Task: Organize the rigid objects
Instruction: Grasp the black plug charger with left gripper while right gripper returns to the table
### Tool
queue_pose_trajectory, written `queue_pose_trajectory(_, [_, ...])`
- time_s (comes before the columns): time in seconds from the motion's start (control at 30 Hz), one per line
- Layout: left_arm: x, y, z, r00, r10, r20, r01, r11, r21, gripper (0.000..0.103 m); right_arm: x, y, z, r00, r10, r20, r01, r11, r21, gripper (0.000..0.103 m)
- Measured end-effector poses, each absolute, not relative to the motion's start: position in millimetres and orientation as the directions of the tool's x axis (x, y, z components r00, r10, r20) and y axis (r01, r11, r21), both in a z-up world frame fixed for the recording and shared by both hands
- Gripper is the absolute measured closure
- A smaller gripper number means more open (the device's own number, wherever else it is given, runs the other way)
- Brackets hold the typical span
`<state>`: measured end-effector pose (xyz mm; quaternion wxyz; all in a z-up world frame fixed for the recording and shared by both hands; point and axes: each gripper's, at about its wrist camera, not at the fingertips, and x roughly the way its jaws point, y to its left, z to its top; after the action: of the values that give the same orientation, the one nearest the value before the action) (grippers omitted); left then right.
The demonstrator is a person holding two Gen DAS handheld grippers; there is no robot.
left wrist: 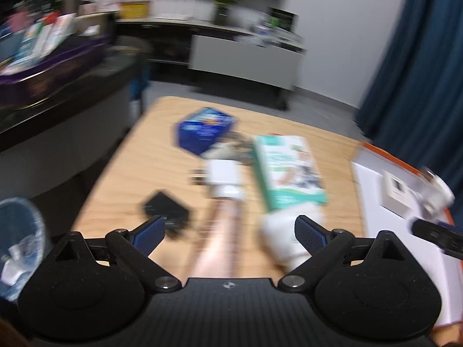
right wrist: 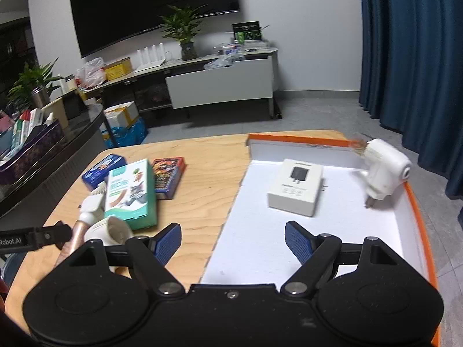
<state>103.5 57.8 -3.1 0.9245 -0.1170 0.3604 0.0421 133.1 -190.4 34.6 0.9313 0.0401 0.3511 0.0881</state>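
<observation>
Right wrist view: the white plug adapter [right wrist: 383, 170] sits blurred at the orange-rimmed tray [right wrist: 416, 202]'s far right edge, near the white charger box [right wrist: 295, 186]. Light, stiff, smooth plastic; best pinched across its flat sides. Both the right gripper [right wrist: 233, 240] and the left gripper [left wrist: 230, 232] have fingers spread wide, holding nothing.

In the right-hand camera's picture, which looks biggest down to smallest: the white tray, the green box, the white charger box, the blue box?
1. white tray, by far.
2. green box.
3. white charger box, close to the green box, so that order is unsure.
4. blue box, partly hidden.
</observation>
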Motion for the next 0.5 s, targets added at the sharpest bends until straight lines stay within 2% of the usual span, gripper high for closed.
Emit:
queue_pose_trajectory(0.2, [115.3, 100.5, -16.8, 0.701, 0.083, -0.709, -0.325, 0.922, -0.213, 0.005, 132.7, -181.0, 33.8, 0.727, 0.213, -0.653, -0.158, 0.977, 0.142, 0.010])
queue_pose_trajectory(0.33, [135.2, 108.5, -21.2, 0.700, 0.087, -0.708, -0.348, 0.908, -0.233, 0.005, 131.1, -175.7, 33.7, 0.723, 0.218, -0.656, -0.169, 0.976, 0.139, 0.010])
queue_pose_trajectory(0.5, [154.1, 109.9, -32.8, 0.657, 0.096, -0.748, -0.344, 0.921, -0.184, 0.006, 130.1, -172.1, 37.0, 0.726, 0.219, -0.652, -0.179, 0.975, 0.128, 0.010])
